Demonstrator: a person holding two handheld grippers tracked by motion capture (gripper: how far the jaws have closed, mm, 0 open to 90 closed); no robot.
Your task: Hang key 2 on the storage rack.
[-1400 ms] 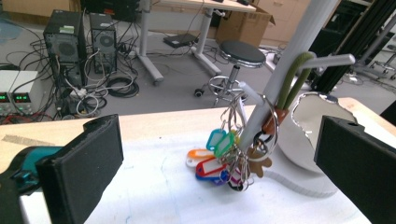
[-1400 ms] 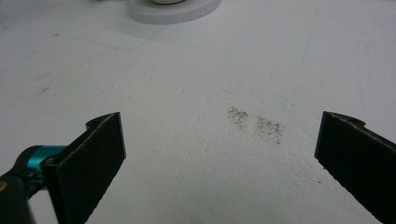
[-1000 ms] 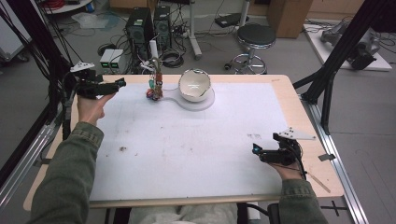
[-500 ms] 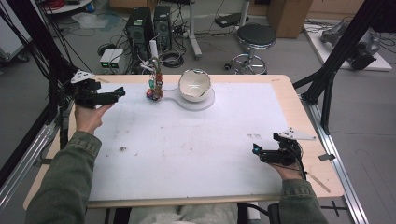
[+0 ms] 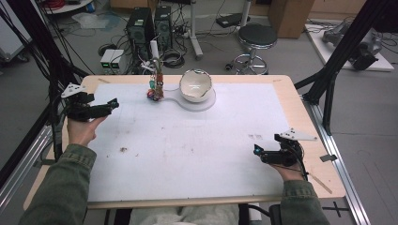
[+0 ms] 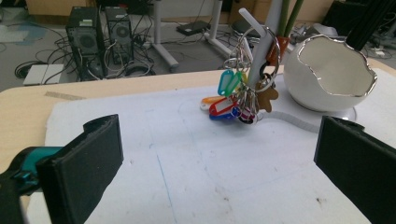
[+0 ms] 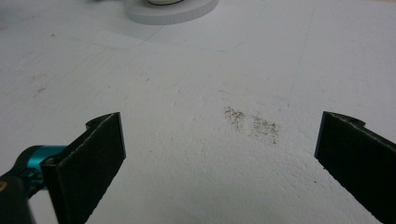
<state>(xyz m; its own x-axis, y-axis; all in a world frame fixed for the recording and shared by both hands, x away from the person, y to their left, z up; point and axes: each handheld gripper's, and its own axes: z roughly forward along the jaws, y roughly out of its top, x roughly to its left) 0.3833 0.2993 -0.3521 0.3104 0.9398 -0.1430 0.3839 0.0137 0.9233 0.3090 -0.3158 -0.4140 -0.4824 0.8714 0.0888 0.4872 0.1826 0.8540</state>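
A table covered by a white mat was seen, and near the middle of its far edge a white bowl with a jagged rim was set on a flat round base. Just beside the bowl, toward the far left corner, a bunch of keys with coloured tags was hung on a white post, the tags resting on the mat. The left gripper was held near the left edge, pointed toward the keys but well apart from them; its jaws were spread wide and nothing was held. The right gripper was kept low near the near right corner, its jaws likewise spread wide and empty over bare mat. The step in hand was judged to be the approach to the keys by the left gripper. For the next move, the jaws would have to be carried forward around the bunch and closed on the rings or tags, so that it could be lifted off the post.
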